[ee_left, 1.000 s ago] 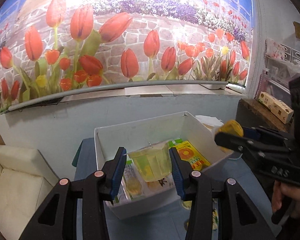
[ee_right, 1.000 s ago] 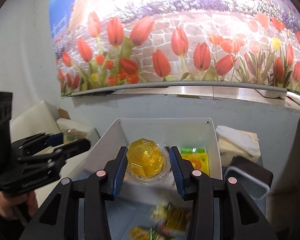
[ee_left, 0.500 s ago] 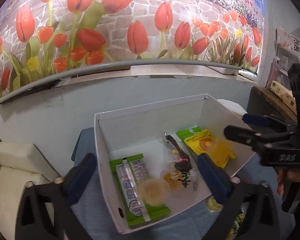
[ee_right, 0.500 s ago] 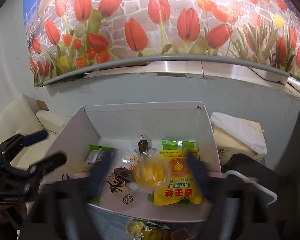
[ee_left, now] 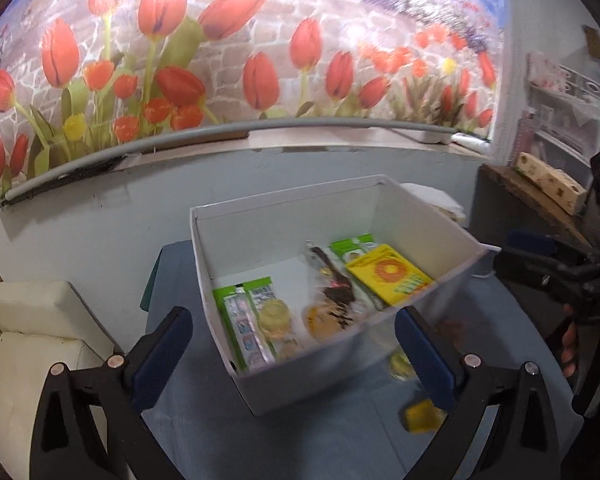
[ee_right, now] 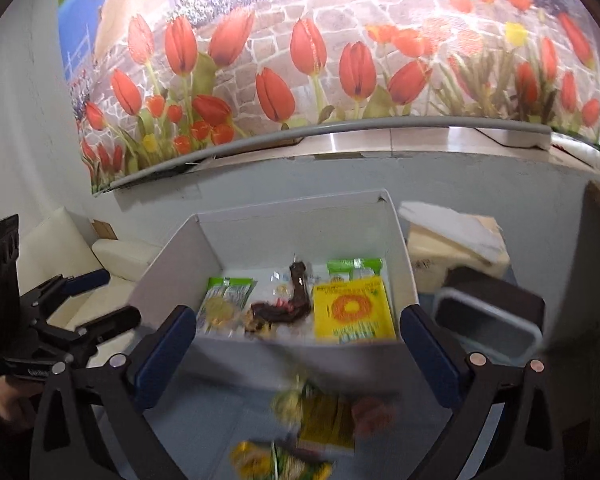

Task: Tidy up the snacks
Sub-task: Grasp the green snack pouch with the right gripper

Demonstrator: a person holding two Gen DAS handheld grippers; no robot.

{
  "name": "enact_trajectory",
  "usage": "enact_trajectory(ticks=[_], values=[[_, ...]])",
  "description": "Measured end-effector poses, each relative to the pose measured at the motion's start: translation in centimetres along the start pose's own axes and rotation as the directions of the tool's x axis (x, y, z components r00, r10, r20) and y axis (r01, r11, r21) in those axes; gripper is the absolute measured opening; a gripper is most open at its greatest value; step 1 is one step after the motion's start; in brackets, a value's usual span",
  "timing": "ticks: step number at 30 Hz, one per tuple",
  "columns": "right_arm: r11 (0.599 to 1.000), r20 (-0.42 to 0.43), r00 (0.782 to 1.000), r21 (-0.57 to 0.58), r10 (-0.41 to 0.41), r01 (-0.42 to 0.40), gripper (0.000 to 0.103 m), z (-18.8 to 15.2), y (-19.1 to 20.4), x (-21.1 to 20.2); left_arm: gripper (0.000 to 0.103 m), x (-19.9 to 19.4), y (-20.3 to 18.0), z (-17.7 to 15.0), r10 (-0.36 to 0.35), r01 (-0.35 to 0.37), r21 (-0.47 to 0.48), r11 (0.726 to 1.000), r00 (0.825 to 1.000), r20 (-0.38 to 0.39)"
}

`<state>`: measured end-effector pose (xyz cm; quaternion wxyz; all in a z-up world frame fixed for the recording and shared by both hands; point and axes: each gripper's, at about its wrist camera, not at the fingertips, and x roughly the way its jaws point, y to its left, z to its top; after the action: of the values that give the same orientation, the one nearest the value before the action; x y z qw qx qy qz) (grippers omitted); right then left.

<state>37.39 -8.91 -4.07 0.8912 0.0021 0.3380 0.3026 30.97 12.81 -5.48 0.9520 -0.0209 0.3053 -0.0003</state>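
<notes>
While right tongs (ee_right: 298, 344) widen, box (ee_right: 300, 350) between, untouched

Snack packets (ee_right: 354, 314) lie in the box (ee_right: 296, 216) (more (ee_right: 324, 420) before it, on the table).

The box (ee_left: 284, 224) looked like matt white card, its walls smooth. The packets (ee_right: 354, 312) inside were glossy plastic film, and the table (ee_left: 188, 432) wore a matt blue cloth. The sofa (ee_left: 28, 344) seemed smooth cream leather.
</notes>
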Motion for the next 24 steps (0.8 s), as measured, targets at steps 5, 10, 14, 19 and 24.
enact_trajectory(ticks=[5, 10, 14, 19, 24], values=[[1.000, -0.010, 1.000, -0.004, 0.005, -0.005, 0.103, -4.0, 0.7, -2.9, 0.103, -4.0, -2.2, -2.7, -0.041, 0.041, 0.014, 0.999, 0.999, 0.023], [0.999, -0.003, 0.999, -0.035, -0.032, 0.032, 0.103, -8.6, 2.2, -5.5, 0.103, -7.5, -4.2, -6.4, -0.065, 0.065, 0.009, 0.998, 0.997, 0.035], [0.998, -0.036, 0.999, -0.060, -0.038, 0.036, 0.103, -11.2, 3.2, -5.5, 0.103, -9.2, -5.2, -8.9, -0.093, 0.093, -0.005, 0.996, 0.996, 0.011], [0.999, -0.081, 0.996, -0.020, -0.042, 0.040, 0.103, -13.0, 3.0, -3.8, 0.103, -11.0, -5.3, -10.8, -0.085, 0.085, -0.003, 0.996, 0.996, -0.001], [0.999, -0.116, 0.993, 0.038, -0.026, 0.031, 0.103, -13.5, 2.0, -1.1, 0.103, -12.0, -4.9, -11.8, -0.077, 0.077, -0.002, 0.997, 0.997, -0.008]])
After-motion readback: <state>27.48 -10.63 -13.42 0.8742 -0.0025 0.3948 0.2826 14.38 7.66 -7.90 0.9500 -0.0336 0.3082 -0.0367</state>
